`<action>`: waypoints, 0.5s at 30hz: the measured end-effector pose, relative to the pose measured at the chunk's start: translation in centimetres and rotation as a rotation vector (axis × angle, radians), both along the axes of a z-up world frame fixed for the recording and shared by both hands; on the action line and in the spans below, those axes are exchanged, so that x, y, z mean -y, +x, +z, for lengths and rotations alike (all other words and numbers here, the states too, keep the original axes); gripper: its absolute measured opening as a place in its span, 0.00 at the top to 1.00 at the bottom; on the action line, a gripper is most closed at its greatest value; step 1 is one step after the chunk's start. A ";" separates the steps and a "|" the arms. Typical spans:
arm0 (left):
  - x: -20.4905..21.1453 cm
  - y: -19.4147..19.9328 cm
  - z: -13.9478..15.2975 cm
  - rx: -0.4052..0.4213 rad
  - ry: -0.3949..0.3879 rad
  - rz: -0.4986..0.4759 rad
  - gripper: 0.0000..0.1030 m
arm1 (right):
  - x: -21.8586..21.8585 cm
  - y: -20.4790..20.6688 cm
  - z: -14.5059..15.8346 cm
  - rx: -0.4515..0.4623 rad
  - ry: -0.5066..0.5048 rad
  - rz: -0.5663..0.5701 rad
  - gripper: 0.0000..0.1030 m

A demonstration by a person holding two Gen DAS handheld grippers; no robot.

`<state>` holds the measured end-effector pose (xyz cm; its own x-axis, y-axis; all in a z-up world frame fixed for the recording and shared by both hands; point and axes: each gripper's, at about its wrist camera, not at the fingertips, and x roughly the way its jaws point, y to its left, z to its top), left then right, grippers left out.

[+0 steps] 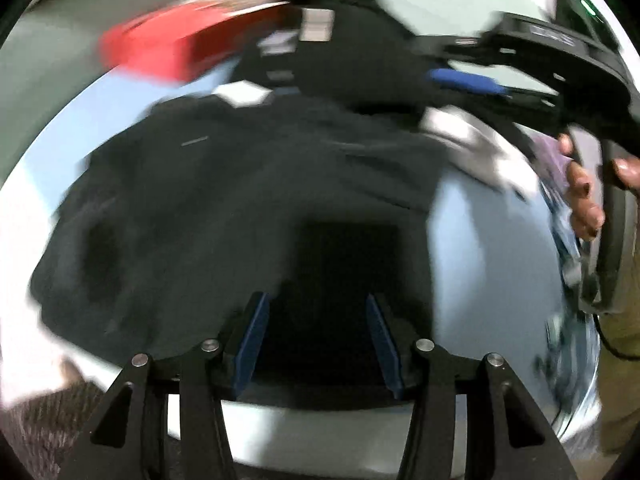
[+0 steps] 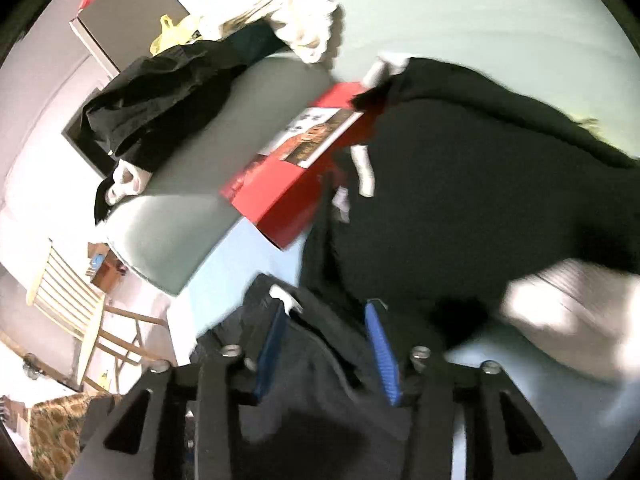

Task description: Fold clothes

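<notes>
black garment [image 1: 248, 200] lay spread on the pale blue surface [image 1: 480, 260], blurred in both views. in the left wrist view its long axis ran roughly from lower left to upper right, with a white tag [image 1: 240, 94] at its far edge; which end was collar or hem could not be told.

left gripper [image 1: 316, 336] hung over the near edge of the dark cloth, its blue-padded fingers [image 1: 252, 340] set apart at a middling width. dark fabric showed in the gap, but whether the pads pressed on it could not be told.

right gripper [image 2: 330, 344] pointed at a fold of dark cloth that ran up between its fingers [image 2: 382, 354]; the pads stood partly apart and a grip could not be confirmed. in the left wrist view a hand [image 1: 584, 196] held that gripper's handle at the right.

red box [image 2: 288, 176] sat just beyond the garment, touching its far edge. a white cloth [image 2: 568, 312] lay beside the garment on the right. another dark garment [image 2: 160, 100] and a white bundle [image 2: 308, 28] lay farther off on the grey-green surface [image 2: 180, 216]. a wooden chair [image 2: 72, 304] stood off to the left.
</notes>
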<state>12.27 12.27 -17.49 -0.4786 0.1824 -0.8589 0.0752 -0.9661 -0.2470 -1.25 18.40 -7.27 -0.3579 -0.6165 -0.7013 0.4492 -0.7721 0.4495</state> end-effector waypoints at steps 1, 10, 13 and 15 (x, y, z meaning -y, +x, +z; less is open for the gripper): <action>-1.6 -0.3 -0.3 0.001 -0.023 -0.055 0.49 | -0.3 0.9 -0.5 0.007 0.027 0.017 0.61; -7.1 -1.2 -4.1 0.127 -0.144 -0.199 0.49 | -0.3 0.2 -8.9 0.091 0.222 -0.087 0.70; -5.4 -1.3 -3.7 0.115 -0.025 -0.153 0.49 | -3.5 -2.0 -9.3 0.223 0.017 -0.270 0.63; -3.2 -1.1 -3.4 0.110 0.105 -0.067 0.49 | -4.9 -0.3 -8.3 0.236 -0.050 -0.295 0.47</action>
